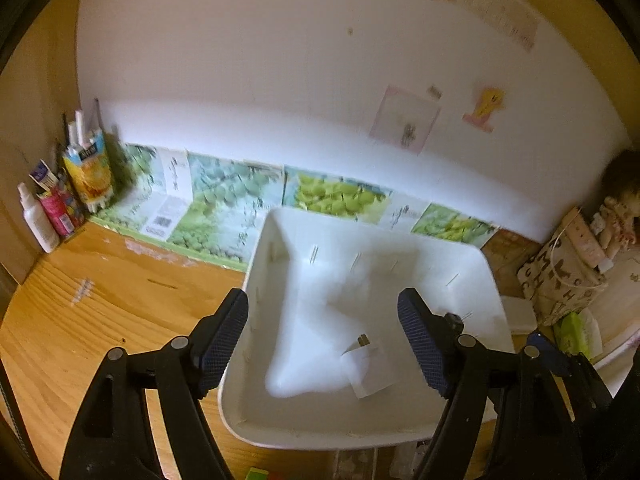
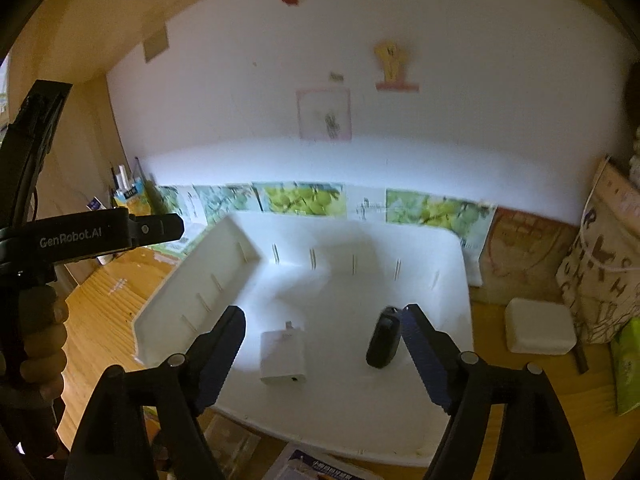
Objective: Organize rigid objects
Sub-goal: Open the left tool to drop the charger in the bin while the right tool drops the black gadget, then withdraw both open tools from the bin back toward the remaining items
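A: Two items sit in the white bin (image 2: pixel 448 280): white charger (image 2: pixel 282 356) centre, black key fob (image 2: pixel 383 344) at 3 o'clock. Placing step, I'd say.
B: Tools?
A: Right tool (image 2: pixel 322 356) wide, empty; left tool (image 1: pixel 322 340) too. Next needs another bench item.

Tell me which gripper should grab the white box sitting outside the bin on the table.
Right. The right gripper hangs open over the white bin, and the white box lies just off its right side on the table. The left gripper, also open, sits over the bin's left part, farther away.
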Motion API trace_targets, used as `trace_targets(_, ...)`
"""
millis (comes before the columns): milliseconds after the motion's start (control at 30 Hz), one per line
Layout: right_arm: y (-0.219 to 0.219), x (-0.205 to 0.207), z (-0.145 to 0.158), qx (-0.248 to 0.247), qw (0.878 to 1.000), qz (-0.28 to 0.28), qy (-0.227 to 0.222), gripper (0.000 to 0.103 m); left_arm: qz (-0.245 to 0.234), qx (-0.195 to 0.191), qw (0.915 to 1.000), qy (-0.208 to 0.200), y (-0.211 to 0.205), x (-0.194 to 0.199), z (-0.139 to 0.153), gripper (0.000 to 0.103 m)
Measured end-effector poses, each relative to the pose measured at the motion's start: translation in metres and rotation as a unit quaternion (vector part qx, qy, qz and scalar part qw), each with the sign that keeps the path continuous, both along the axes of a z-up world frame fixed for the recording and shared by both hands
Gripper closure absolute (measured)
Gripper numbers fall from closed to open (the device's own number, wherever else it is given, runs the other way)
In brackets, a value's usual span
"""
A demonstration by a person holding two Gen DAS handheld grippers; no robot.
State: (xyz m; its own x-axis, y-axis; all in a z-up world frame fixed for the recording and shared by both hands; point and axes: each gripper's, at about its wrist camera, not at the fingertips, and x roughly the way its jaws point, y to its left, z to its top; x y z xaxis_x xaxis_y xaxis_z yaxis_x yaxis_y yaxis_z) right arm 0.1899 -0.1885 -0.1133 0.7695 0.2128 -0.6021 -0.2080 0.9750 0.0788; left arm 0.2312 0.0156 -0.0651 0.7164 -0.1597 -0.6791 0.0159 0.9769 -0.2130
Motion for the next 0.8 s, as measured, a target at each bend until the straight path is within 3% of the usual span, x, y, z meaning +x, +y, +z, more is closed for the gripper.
trace_targets(433,0.018,-0.074,0.050,-0.029,0.996,-0.034,-0.079,0.019,0.009,-0.009,0.9959,-0.090,0.032,-0.070,0.046,0.020)
trace_targets(800,0.045,-0.135,0.048,0.004,0.994,-0.065,-0.086,0.019,-0.023,0.020,0.9950,-0.095,0.050,-0.120,0.047,0.020)
